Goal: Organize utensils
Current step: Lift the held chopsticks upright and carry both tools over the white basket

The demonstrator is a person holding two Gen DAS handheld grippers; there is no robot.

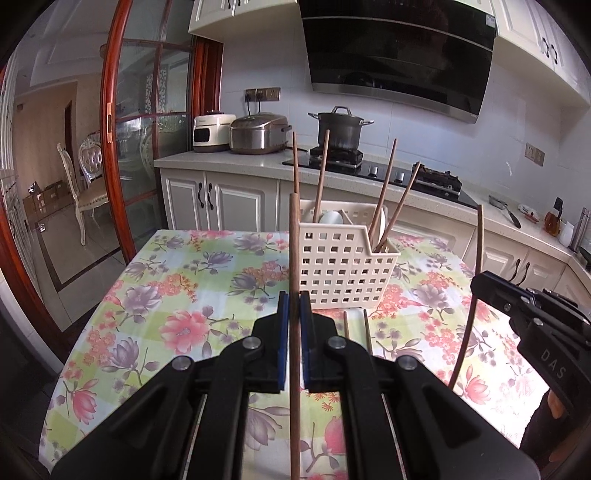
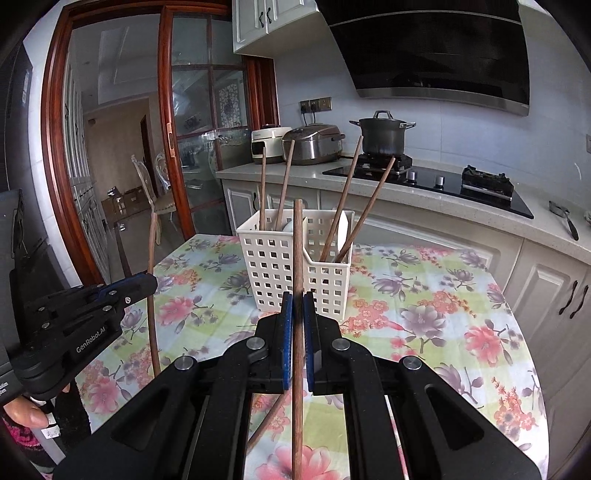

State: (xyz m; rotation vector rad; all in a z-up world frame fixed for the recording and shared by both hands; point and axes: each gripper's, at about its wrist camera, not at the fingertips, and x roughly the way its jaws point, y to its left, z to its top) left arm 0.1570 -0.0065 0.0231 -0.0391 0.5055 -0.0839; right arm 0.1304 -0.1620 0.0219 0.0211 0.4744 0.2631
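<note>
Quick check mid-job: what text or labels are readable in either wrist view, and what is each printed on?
"DAS": on the right hand-held gripper, seen from the left wrist.
"GenRobot.AI": on the left hand-held gripper, seen from the right wrist.
Brand on the white cooker: too small to read.
Sticker on the range hood: too blurred to read.

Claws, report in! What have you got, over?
Left claw shut on a chopstick. Right claw shut on another chopstick. Basket ahead, four chopsticks inside. Nothing blocking.
</note>
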